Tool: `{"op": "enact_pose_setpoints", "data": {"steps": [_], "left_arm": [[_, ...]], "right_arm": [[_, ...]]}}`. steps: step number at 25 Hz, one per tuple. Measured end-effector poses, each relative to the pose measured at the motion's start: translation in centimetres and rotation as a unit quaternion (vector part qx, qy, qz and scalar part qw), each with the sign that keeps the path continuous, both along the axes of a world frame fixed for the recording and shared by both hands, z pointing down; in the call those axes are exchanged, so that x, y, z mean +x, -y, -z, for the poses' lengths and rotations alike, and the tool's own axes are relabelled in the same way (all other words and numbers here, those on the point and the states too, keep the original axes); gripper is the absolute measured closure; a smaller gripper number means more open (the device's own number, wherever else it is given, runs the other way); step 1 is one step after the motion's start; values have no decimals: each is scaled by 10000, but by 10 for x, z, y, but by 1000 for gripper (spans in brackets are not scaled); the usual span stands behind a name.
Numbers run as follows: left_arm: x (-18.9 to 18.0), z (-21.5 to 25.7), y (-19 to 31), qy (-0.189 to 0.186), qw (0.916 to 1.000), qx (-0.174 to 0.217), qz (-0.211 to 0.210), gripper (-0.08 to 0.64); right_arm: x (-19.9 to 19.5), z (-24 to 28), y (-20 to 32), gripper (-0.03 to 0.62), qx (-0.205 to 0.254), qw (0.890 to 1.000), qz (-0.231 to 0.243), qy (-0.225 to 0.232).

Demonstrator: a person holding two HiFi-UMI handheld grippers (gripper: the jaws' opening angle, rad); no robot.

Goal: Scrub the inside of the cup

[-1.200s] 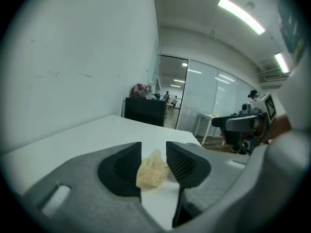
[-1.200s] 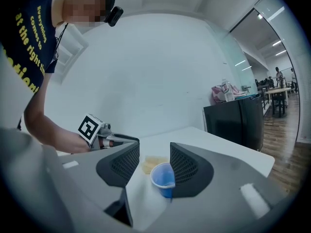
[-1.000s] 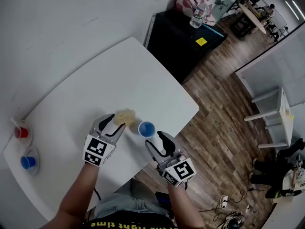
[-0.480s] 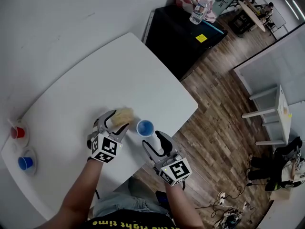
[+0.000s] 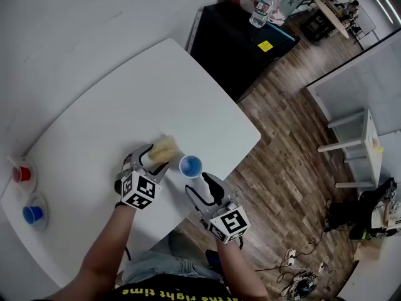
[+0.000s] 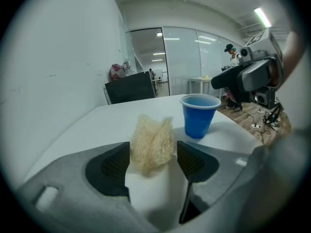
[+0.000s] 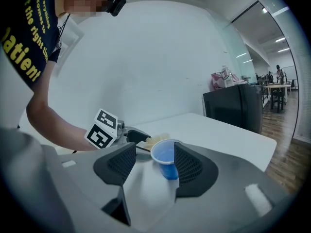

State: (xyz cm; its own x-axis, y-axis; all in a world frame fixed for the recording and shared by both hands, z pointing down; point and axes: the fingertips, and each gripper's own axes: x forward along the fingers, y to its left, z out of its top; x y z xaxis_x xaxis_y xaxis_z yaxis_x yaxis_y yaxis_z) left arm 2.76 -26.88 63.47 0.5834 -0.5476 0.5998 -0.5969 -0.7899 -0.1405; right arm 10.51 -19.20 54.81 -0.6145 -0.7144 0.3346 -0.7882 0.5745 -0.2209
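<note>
White table (image 5: 94, 137): small blue cup (image 5: 191, 165) upright, pale fibrous scrubber (image 5: 165, 147) beside

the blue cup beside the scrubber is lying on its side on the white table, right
Not on its side: the cup stands upright, mouth up. The rest holds: it is blue, beside the scrubber, on the white table. The left gripper view shows this plainly.
</note>
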Motion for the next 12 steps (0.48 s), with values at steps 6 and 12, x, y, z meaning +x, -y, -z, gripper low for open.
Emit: {"op": "enact_pose_setpoints", "data": {"steps": [6, 12], "left_arm": [[0, -4, 4, -145, 9998, -129, 84, 256], [8, 4, 4, -265, 9996, 107, -76, 256]], "right_arm": [[-1, -6, -1, 350, -57, 10000, 41, -47], [2, -10, -4, 350, -142, 9999, -2, -76]]}}
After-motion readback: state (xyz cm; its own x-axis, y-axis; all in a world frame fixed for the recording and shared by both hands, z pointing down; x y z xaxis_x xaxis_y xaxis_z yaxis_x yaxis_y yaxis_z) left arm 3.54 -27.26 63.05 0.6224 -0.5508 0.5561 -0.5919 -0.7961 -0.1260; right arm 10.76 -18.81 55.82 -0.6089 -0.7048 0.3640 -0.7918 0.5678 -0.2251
